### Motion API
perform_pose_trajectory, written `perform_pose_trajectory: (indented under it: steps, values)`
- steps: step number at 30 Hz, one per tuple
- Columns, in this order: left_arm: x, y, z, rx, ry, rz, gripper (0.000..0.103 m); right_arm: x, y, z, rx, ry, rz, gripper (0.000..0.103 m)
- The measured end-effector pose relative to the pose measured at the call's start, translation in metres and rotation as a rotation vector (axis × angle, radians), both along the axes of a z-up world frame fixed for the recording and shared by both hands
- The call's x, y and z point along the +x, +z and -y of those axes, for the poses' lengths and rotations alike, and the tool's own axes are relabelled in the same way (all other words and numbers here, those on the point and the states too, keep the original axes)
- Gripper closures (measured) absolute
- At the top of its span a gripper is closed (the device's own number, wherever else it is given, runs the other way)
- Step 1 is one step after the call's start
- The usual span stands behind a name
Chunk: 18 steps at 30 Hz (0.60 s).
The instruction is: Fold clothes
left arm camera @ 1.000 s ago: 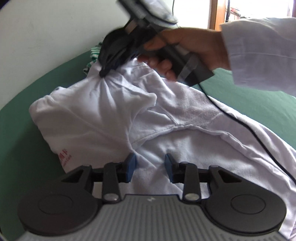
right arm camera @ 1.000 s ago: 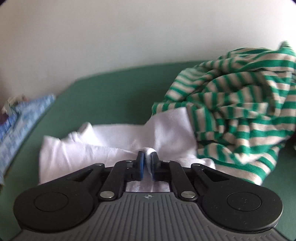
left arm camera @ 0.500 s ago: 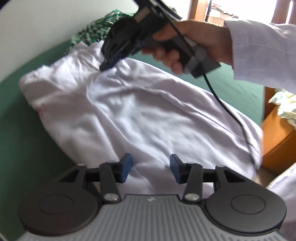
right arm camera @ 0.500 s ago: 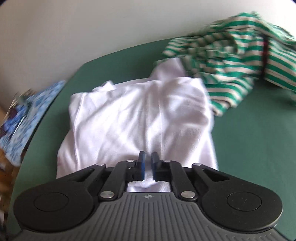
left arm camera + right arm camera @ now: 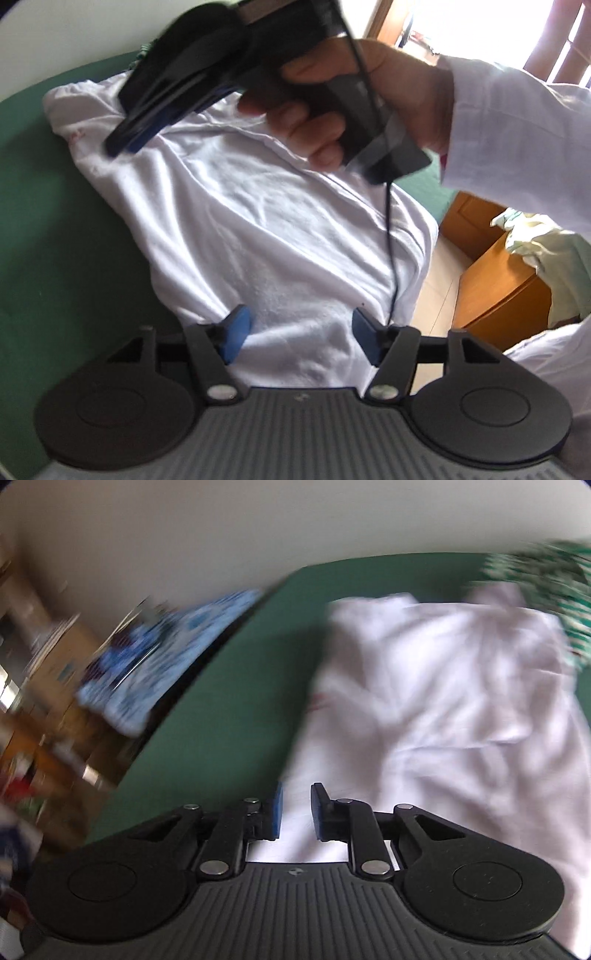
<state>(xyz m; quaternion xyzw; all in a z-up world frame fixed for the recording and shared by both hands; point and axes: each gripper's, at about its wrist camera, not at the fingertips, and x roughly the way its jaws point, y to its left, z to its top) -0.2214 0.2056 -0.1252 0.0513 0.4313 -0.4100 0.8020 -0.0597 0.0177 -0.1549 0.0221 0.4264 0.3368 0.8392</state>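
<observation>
In the left wrist view, the green bench (image 5: pixel 55 221) fills the left edge. The white shirt (image 5: pixel 277 229) lies spread on it through the middle of the frame. At bottom centre, the left claw (image 5: pixel 299 332) has just been opening. Its blue pads stand wide apart over the shirt's near hem and press on nothing. At upper left, the right claw (image 5: pixel 122 144) points down at the shirt's far corner. A hand (image 5: pixel 332 103) in a white sleeve (image 5: pixel 517 140) holds it, and a cable (image 5: pixel 389 240) hangs from it. At right we see a wooden cabinet (image 5: pixel 498 295).

The right wrist view is blurred. A blue cloth (image 5: pixel 166 646) lies at left, then the bench (image 5: pixel 229 709), then the shirt (image 5: pixel 443 701). A striped garment (image 5: pixel 535 576) lies at upper right. The right claw (image 5: pixel 295 808) shows a narrow gap over the shirt's edge. We cannot tell whether it pinches cloth.
</observation>
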Motion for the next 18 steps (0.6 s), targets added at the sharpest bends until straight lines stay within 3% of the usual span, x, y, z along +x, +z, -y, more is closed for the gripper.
perform_pose_trajectory:
  steps: [3, 4, 9, 14, 15, 18]
  values:
    - [-0.006, -0.001, -0.004, -0.013, 0.0, -0.002, 0.039, 0.007, -0.011, -0.026, -0.101, -0.008, 0.021, 0.087]
    - [-0.009, -0.001, -0.006, -0.019, -0.002, -0.005, 0.039, 0.013, -0.015, -0.029, -0.105, -0.032, 0.025, 0.095]
    - [-0.021, -0.002, -0.015, -0.049, 0.007, -0.021, 0.039, 0.055, -0.021, -0.031, -0.058, -0.173, 0.022, 0.103]
    - [-0.03, -0.002, -0.017, -0.048, -0.015, -0.042, 0.039, 0.081, -0.019, -0.029, 0.003, -0.223, -0.023, 0.103]
    - [-0.03, -0.001, -0.018, -0.045, -0.019, -0.049, 0.039, 0.076, -0.015, -0.025, 0.015, -0.211, -0.037, 0.095]
    - [-0.028, 0.001, -0.024, -0.067, -0.016, -0.08, 0.04, 0.038, 0.005, -0.01, 0.047, -0.122, -0.056, 0.092]
